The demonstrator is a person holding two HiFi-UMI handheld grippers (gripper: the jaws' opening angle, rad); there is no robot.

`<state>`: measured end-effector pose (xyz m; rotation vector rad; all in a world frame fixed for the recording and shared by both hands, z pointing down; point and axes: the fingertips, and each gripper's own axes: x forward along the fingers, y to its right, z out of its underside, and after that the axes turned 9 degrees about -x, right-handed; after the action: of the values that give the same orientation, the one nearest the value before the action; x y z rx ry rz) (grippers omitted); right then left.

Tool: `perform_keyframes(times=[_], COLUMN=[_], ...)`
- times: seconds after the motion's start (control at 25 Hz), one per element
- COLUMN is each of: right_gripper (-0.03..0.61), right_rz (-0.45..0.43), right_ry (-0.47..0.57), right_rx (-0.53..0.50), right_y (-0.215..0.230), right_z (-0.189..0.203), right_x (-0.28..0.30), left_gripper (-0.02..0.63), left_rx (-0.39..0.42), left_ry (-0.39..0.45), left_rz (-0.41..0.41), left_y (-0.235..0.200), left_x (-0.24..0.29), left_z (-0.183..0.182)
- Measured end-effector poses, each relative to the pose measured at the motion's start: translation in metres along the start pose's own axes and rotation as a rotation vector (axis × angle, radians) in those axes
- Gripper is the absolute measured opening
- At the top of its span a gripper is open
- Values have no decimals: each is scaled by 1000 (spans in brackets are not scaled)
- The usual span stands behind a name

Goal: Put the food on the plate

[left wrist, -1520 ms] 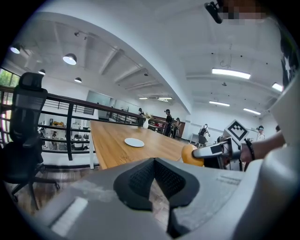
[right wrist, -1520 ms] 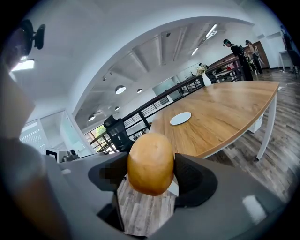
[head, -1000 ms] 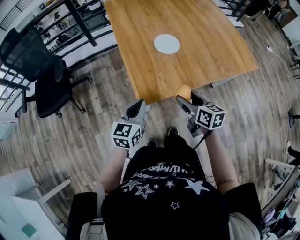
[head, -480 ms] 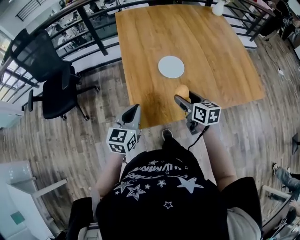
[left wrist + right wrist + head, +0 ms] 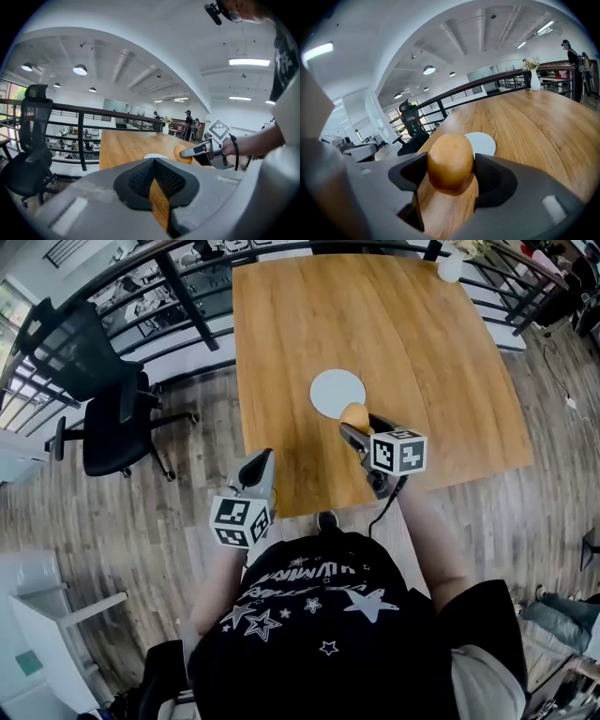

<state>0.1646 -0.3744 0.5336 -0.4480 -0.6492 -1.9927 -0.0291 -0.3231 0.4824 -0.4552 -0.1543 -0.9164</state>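
A round golden-brown bun (image 5: 354, 414) sits between the jaws of my right gripper (image 5: 357, 425), which is shut on it. It hangs just above the wooden table (image 5: 422, 362), at the near edge of the small white plate (image 5: 336, 392). In the right gripper view the bun (image 5: 450, 161) fills the gap between the pads, with the plate (image 5: 483, 142) just beyond it. My left gripper (image 5: 262, 463) is shut and holds nothing, low at the table's near left edge. Its own view shows the bun (image 5: 181, 153) and the right gripper (image 5: 200, 150) ahead to the right.
A black office chair (image 5: 94, 390) stands left of the table on the wood floor. A dark railing (image 5: 178, 277) runs behind the table. A white vase (image 5: 450, 266) stands at the table's far right corner. People (image 5: 189, 124) stand far off.
My right gripper has carried the bun forward from the table's near edge to the rim of the plate. The left gripper has stayed low by the near edge.
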Motion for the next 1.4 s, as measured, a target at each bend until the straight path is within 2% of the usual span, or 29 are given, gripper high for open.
perform_keyframes(times=[0.32,0.72,1.0,1.4], right_gripper=[320,321,321,322], right_rz=[1,1,61,77], right_ry=[-68,-138,-213,-260], right_rx=[-10,-78,-146,-260], right_y=[35,52,67,65], right_z=[-12,-15,-9,-6], right_x=[38,78,99,114], left_gripper=[2,2,2,2], left_rx=[-31,-59,-61,-69], left_ry=[-14,-30,-39,-48], left_rz=[-60,-112,-132,-142], left_y=[-12,-21,-23,-20], left_x=[25,42,47,46], left_z=[-3,2,3,9])
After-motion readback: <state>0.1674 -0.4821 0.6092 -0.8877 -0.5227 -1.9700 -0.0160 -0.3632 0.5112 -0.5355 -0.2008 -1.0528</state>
